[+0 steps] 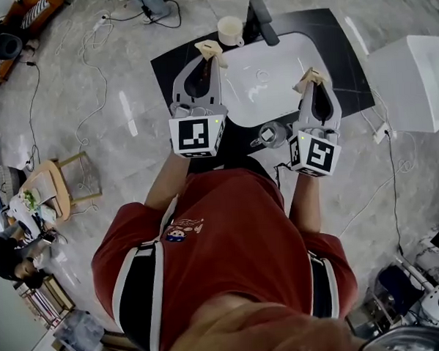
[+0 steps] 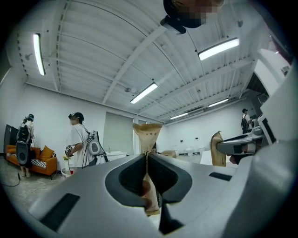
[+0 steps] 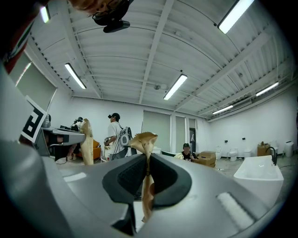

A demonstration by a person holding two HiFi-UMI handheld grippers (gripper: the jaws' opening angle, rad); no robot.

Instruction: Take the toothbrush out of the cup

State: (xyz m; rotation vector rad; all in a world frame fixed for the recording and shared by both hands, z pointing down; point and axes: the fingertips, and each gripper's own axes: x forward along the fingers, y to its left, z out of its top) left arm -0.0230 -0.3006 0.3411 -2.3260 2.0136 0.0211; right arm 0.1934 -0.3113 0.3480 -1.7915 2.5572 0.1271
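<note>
A cream cup (image 1: pixel 230 30) stands on the black counter (image 1: pixel 171 62) behind the white sink (image 1: pixel 273 76), left of the black faucet (image 1: pixel 261 21). I cannot make out a toothbrush in it. My left gripper (image 1: pixel 211 51) hovers over the sink's left rim, its tan-taped tips pressed together on nothing. Over the sink's right rim my right gripper (image 1: pixel 311 77) is also shut and empty. In the left gripper view the left gripper (image 2: pixel 147 135) points level into the room, with the right gripper's tip (image 2: pixel 217 148) beside it. The right gripper view shows my right gripper (image 3: pixel 145 139) likewise.
A small clear cup-like thing (image 1: pixel 270 135) sits at the counter's near edge between my hands. A white box (image 1: pixel 413 80) stands to the right and a wooden stool (image 1: pixel 55 188) to the left. Cables cross the floor. A person with a backpack (image 2: pixel 81 139) stands in the room.
</note>
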